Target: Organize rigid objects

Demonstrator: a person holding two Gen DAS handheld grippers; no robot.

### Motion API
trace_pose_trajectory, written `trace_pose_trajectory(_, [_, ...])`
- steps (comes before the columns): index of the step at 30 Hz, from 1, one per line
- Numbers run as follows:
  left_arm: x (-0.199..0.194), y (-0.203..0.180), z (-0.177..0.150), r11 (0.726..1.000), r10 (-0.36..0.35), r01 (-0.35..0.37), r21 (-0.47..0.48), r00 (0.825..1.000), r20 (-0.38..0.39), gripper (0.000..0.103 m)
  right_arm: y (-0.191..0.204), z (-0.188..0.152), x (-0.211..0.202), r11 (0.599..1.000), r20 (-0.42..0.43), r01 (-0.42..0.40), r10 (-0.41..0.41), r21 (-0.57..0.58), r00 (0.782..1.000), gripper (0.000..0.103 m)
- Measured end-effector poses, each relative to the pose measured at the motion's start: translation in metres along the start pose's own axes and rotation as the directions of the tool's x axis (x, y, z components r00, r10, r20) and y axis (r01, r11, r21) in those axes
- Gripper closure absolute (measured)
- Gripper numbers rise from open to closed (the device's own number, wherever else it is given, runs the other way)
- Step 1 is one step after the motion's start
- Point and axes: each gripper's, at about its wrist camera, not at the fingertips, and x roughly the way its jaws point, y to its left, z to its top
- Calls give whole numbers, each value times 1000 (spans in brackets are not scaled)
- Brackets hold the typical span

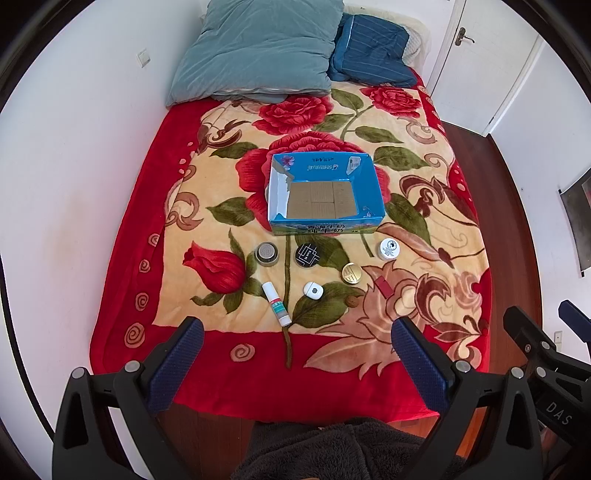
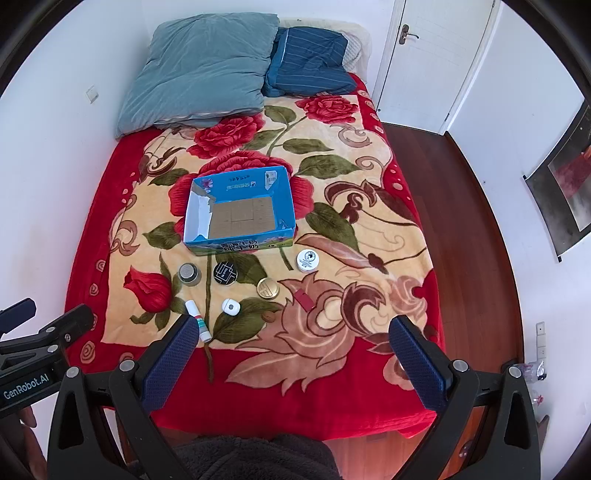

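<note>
Hovering wide apart, left claw point(image 1: 297, 338), right claw point(image 2: 293, 336), blue box point(image 1: 325, 195) empty on blanket point(image 1: 406, 166)

A bed lies ahead of both claws, spread with a red floral blanket point(image 1: 122, 229) patterned in big roses and green leaves. At its far end, well away from the claws, rest 2 pillows: a large teal pillow point(image 1: 258, 48) and, just beside it on the right, a navy striped pillow point(image 1: 373, 51), touching. Farther right stands a white door point(image 2: 432, 55) with a metal door handle point(image 2: 406, 35). Dark wooden floor point(image 2: 472, 206) runs along the bed's right side. A dark poster point(image 2: 569, 177) hangs on the right wall.
</note>
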Motion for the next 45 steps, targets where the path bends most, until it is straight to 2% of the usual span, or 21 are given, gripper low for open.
trace_pose_trajectory(9, [7,3,6,1000,13,-13,-5,1000,9,0,-2,7,8,1000,-14,-11,11,0,1000,0])
trace_pose_trajectory(12, [30,10,24,999,34,-34,-9,999,13,0,-1,10,27,1000,-23,-14,14,-2,1000,0])
trace_pose_trajectory(16, [81,15,51,997,80,-80,6,997,3,0,9,22,77,999,-62,-37,36,-17,997,0])
trace_pose_trajectory(21, [184,31,83,996,92,-91,21,992,-91,0,30,38,168,998,-104,-47,43,-44,994,0])
trace_pose_trajectory(25, [276,53,98,997,75,-78,-13,983,-167,0,54,48,270,996,-181,-77,69,-37,981,0])
trace_pose_trajectory(30, [391,72,102,995,80,-94,-42,963,-258,2,77,45,395,997,-247,-71,62,-25,967,0])
trace_pose_trajectory(35, [497,85,100,994,62,-91,-64,932,-357,5,87,29,521,998,-362,-60,64,24,930,0])
trace_pose_trajectory(39, [550,92,92,992,62,-101,-74,908,-413,6,82,12,583,997,-431,-41,68,73,900,0])
trace_pose_trajectory(43, [580,91,86,993,40,-86,-83,892,-450,7,75,1,629,992,-486,-23,80,122,870,0])
trace_pose_trajectory(45, [590,88,85,995,26,-69,-77,890,-454,7,74,-3,642,991,-498,-13,77,131,864,0])
